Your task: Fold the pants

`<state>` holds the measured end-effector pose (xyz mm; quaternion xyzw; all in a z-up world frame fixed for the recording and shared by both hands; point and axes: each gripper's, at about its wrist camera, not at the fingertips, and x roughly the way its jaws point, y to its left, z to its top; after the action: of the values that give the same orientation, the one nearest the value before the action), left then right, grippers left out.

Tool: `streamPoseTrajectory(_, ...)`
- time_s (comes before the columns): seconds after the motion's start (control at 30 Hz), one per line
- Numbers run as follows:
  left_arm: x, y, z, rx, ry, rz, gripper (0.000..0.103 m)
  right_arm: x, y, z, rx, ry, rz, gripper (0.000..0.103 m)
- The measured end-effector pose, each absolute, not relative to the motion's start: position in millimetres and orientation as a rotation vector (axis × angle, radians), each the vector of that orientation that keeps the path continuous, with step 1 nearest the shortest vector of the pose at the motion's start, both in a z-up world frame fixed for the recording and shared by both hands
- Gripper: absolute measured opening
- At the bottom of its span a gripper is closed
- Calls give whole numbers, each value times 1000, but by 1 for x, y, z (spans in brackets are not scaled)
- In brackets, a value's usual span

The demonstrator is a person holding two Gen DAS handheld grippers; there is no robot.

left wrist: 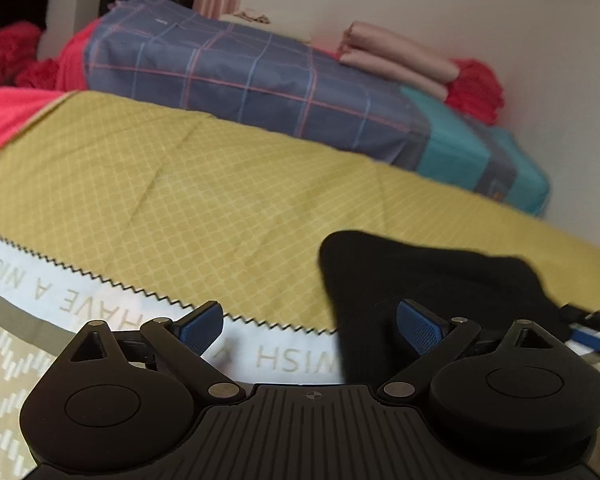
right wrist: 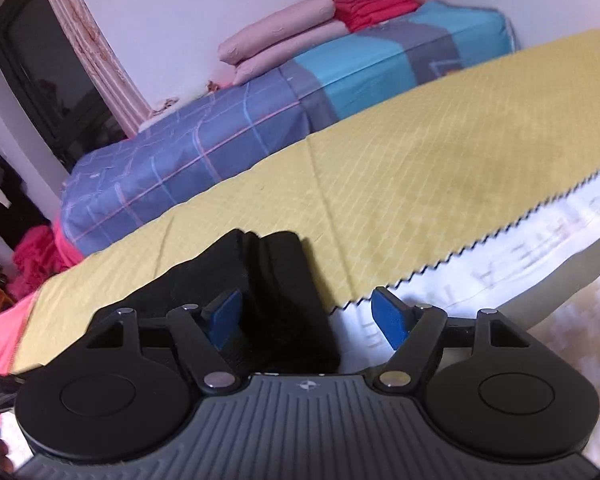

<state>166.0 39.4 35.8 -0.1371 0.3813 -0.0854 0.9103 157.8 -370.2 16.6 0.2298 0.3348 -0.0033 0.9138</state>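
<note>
The black pants [left wrist: 428,292] lie in a folded bundle on the yellow quilted blanket [left wrist: 204,184] near its zigzag border. My left gripper [left wrist: 310,326] is open, and the bundle's left edge lies just in front of its right finger. In the right wrist view the pants [right wrist: 272,292] show stacked folded layers. My right gripper [right wrist: 306,318] is open with the bundle's near end between its blue pads, nearer the left one. Neither gripper holds the cloth.
A blue plaid and teal folded duvet [left wrist: 284,92] lies at the back of the bed against the wall, with pink rolled cloths [left wrist: 396,60] and red folded cloth [left wrist: 476,88] on top. A white lettered border [left wrist: 100,308] runs along the blanket's near edge. Red clothes [left wrist: 16,56] lie at the far left.
</note>
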Motion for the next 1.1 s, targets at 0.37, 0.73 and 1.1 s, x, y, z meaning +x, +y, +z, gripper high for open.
streamPoseTrajectory(0.37, 186, -30, 11, -17, 860, -107, 103, 194, -342, -4, 380, 800, 80, 96)
streamPoseTrajectory(0.73, 194, -29, 7, -24, 865, -123, 103, 187, -346, -4, 397, 803, 127, 99)
streamPoseTrajectory(1.1, 212, -20, -4, -191, 928, -409, 103, 180, -337, 3, 384, 736, 190, 52)
